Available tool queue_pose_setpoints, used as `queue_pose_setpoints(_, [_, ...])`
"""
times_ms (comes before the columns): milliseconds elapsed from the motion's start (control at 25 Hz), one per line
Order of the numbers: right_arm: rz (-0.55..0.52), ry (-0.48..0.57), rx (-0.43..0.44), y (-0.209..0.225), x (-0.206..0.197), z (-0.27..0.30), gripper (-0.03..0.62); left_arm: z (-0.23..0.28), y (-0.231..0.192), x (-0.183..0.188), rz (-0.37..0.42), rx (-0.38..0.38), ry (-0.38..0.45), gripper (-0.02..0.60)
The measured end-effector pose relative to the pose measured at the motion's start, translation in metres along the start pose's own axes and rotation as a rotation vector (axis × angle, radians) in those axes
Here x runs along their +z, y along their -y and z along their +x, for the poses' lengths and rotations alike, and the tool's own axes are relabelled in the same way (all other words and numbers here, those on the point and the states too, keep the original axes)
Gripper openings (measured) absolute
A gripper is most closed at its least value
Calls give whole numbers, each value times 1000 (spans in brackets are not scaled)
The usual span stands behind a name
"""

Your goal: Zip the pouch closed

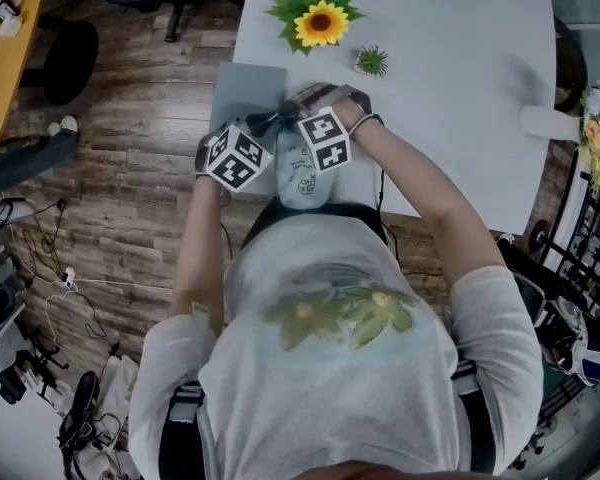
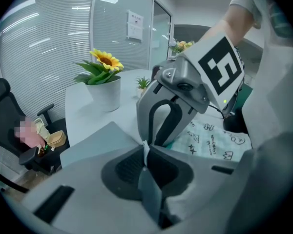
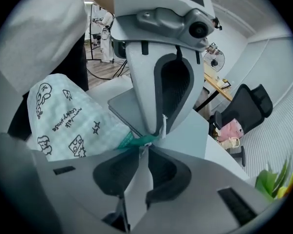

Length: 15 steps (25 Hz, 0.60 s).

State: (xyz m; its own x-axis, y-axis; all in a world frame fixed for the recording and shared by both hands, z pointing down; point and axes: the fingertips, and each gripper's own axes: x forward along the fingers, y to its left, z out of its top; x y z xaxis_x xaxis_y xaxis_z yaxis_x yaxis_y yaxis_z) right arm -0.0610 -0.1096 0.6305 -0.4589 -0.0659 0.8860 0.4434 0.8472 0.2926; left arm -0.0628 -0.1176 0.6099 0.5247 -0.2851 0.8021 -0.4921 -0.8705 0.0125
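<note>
Over the white table [image 1: 460,88] both tools tilt steeply down: left tool [image 2: 145,152] clamps the pouch [image 3: 73,126] end, right tool [image 3: 145,150] pinches its zipper [image 3: 136,141].

A: Items on the white table [image 1: 460,68]?
B: One sunflower [image 1: 320,23] in a white pot [image 2: 106,95], far side. One small green plant [image 1: 371,61], just right of it. One grey flat board [image 1: 246,93], left edge.
A: Off the table?
B: Wooden floor [image 1: 130,193]. One black office chair [image 1: 68,56], far left. Loose cables [image 1: 80,282], left.

The pouch [image 1: 302,176] — pale mint check with black doodles — lies at the table's [image 1: 460,68] near edge.
</note>
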Motion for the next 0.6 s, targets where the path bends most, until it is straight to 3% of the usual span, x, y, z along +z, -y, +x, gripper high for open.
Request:
queue_pose_setpoints(120, [54,15,-3,0,0,0,28,-2,0,-2,-7,1,0,28])
queue_pose_setpoints(600, [157,-12,-42,4,0,-6,20,4,-1,-21,-50,29,-39,28])
